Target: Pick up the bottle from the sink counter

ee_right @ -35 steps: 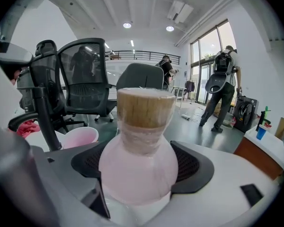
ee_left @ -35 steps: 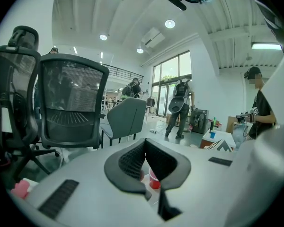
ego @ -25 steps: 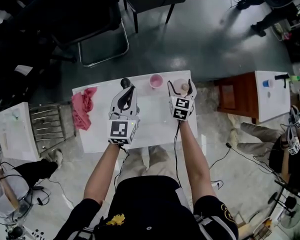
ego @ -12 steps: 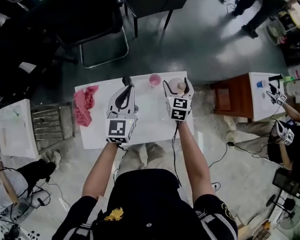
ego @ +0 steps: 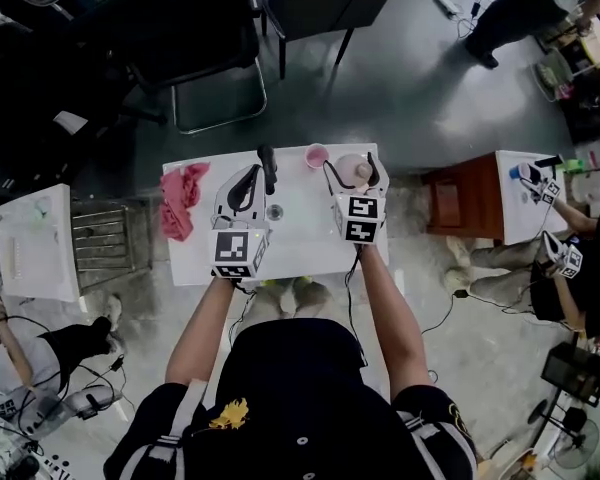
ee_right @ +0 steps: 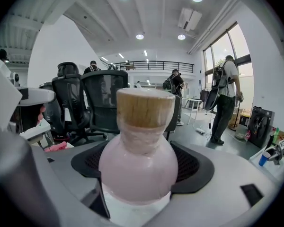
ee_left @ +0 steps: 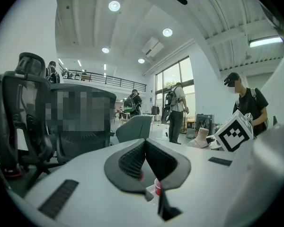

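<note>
1. Right tongs (ego: 356,166) grip the round pink bottle (ee_right: 138,162) at the white surface's (ego: 305,243) far right corner.
2. Left tongs (ee_left: 145,144) are closed and empty.
3. A pink cup (ego: 316,155) stands just left of the bottle; a pink cloth (ego: 180,200) lies far left.

In my right gripper (ee_right: 141,171), the bottle (ee_right: 137,150) is pale milky pink with a tan cork stopper. My pads (ee_right: 193,163) are black with a fine grid. On the white counter (ego: 300,246) lie a rose-red cloth (ego: 183,200) at nine o'clock and a pink cup (ego: 316,155) at twelve.
</note>
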A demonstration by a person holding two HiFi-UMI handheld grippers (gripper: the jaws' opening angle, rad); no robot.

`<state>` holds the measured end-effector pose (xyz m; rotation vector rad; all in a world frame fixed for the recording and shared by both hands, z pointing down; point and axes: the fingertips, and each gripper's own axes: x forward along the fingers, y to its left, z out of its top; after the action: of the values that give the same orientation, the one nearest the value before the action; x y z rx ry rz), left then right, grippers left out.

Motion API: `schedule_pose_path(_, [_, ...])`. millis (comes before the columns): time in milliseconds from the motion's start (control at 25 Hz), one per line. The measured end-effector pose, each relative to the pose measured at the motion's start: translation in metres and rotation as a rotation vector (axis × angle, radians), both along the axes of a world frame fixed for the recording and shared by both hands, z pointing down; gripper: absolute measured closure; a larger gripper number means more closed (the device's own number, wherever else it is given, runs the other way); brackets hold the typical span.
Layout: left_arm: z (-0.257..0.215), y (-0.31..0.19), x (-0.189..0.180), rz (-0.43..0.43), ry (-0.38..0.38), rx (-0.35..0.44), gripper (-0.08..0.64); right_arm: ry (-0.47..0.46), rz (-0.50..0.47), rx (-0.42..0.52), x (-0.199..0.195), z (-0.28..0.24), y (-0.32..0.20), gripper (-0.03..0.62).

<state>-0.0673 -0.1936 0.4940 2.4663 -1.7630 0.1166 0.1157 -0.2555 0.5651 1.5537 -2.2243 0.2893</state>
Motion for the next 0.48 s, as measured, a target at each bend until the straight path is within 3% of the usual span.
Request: schedule_pose_path(480, [-0.017,0.025,-0.030,-0.044,-0.010,0.023,0.541,-0.015,-0.116,0.038,-0.043,-0.057,0.038,0.181])
